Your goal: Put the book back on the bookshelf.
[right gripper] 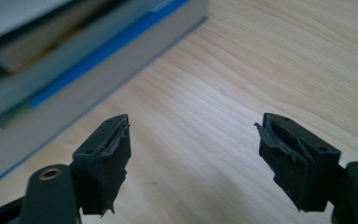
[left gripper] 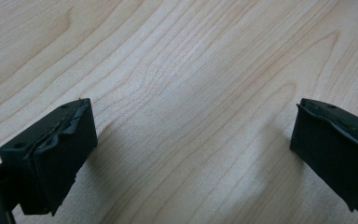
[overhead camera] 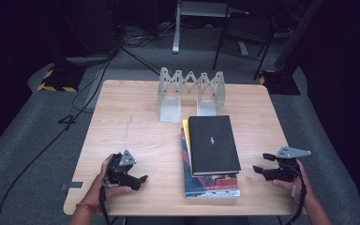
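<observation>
Black hardcover book (overhead camera: 213, 144) lies in the centre of the high view on top of a larger colourful book (overhead camera: 211, 185), both flat on the table (overhead camera: 131, 126), just in front of the metal folding book rack (overhead camera: 191, 91) in the upper middle. My left claw (overhead camera: 142, 179) rests at the lower left, well apart from the stack; my right claw (overhead camera: 258, 169) sits at the lower right, near the stack's edge, pointing toward it. I judge the black book stiff, fairly heavy, with a smooth cover that could slide off the one beneath; its long right edge looks the best place to pinch.

Left gripper view: bare pale wood between my fingers (left gripper: 56, 154), spread wide, holding nothing.

Right gripper view: my fingers (right gripper: 105, 163) stand apart and empty, with the blurred stack's edges (right gripper: 65, 70) in the upper left, close ahead. The layered edges give a lip to bite.
</observation>
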A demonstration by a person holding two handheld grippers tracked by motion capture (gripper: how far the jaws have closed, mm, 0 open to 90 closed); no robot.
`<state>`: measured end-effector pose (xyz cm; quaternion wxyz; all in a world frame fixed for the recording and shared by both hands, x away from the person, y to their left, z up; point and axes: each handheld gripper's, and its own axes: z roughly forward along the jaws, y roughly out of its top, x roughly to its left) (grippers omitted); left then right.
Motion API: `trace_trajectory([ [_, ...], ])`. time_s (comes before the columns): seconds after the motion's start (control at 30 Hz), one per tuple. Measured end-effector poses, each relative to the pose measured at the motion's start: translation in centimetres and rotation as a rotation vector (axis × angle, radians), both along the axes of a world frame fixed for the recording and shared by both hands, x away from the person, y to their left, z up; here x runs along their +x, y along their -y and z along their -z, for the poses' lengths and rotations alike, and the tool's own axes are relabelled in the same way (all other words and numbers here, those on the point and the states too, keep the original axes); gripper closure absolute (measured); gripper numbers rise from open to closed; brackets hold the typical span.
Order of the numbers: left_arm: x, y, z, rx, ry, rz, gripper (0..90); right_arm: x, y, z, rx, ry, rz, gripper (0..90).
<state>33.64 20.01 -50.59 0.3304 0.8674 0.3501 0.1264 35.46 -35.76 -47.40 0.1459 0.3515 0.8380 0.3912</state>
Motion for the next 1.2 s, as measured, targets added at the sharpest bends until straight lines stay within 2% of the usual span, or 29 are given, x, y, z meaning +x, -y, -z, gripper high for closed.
trace_trajectory([
  [0.03, 0.0, 0.0, 0.0, 0.000, 0.000, -0.001, 0.6, -0.6, -0.3, -0.5, -0.007, 0.014, -0.032, 27.1],
  [0.07, 0.0, 0.0, 0.0, -0.001, 0.001, -0.002, 0.6, -1.3, -0.7, -1.1, 0.006, 0.015, -0.067, 28.8],
  [0.3, 0.0, 0.0, 0.0, 0.000, 0.000, -0.002, 0.5, -2.6, -1.7, -2.7, 0.030, 0.052, -0.123, 34.4],
  [0.47, 0.0, 0.0, 0.0, 0.000, 0.000, -0.004, 0.5, -3.4, -3.1, -3.8, 0.032, 0.064, -0.173, 35.7],
  [0.6, 0.0, 0.0, 0.0, 0.000, 0.000, -0.006, 0.5, -3.7, -3.8, -4.5, 0.056, 0.065, -0.203, 35.7],
  [0.8, 0.0, 0.0, 0.0, 0.001, 0.000, -0.005, 0.6, -3.4, -4.4, -5.3, 0.074, 0.064, -0.223, 35.5],
  [0.93, -0.1, 0.2, -0.1, 0.000, -0.006, -0.016, 0.8, -3.0, -5.0, -6.4, 0.088, 0.072, -0.232, 34.0],
  [1.03, -0.1, 0.4, -0.2, 0.015, -0.015, -0.033, 2.4, -2.2, -6.2, -7.6, 0.063, 0.084, -0.247, 31.5],
  [1.2, -0.2, 0.5, -0.4, 0.014, -0.013, -0.027, 6.0, -0.7, -7.5, -7.9, 0.039, 0.056, -0.269, 28.3],
])
